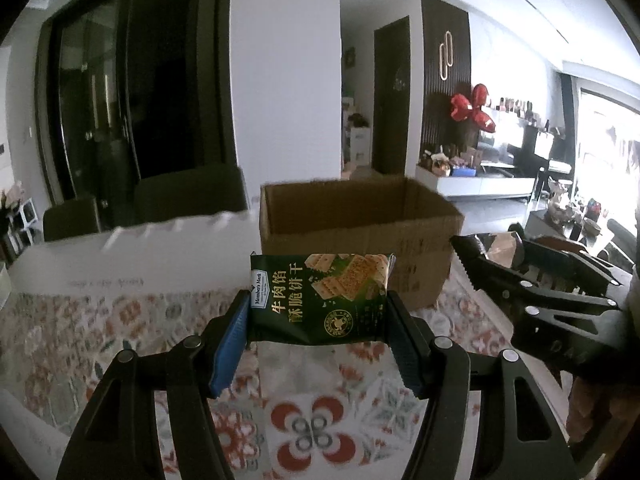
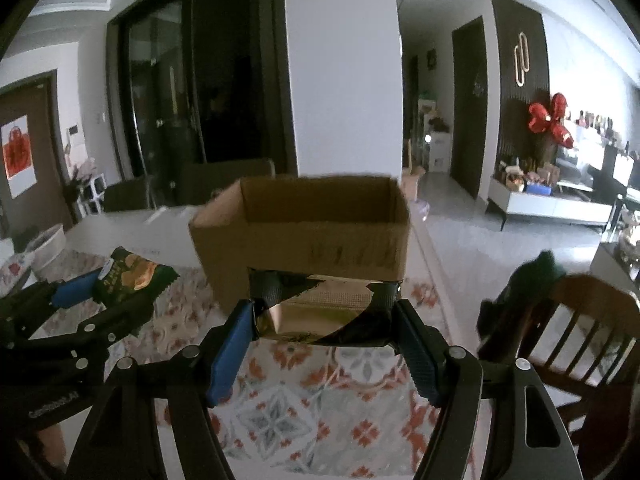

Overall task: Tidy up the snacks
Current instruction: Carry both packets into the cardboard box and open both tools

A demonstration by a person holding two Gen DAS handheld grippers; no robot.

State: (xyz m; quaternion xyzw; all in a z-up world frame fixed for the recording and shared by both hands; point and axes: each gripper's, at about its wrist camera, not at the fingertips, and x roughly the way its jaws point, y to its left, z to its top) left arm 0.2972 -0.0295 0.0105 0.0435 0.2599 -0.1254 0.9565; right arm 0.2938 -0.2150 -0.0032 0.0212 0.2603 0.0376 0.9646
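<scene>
My left gripper (image 1: 318,316) is shut on a dark green cracker packet (image 1: 320,296) and holds it above the patterned tablecloth, in front of an open cardboard box (image 1: 352,236). My right gripper (image 2: 324,320) is shut on a shiny dark and gold snack packet (image 2: 320,308), close in front of the same box (image 2: 300,236). The left gripper with its green packet (image 2: 128,276) shows at the left of the right wrist view. The right gripper (image 1: 532,280) shows at the right of the left wrist view. The inside of the box is hidden from here.
The table carries a floral tablecloth (image 1: 312,420). Dark chairs (image 1: 188,196) stand behind the table. A wooden chair (image 2: 580,340) stands at the right. A white bowl-like container (image 2: 48,244) sits at the far left of the table.
</scene>
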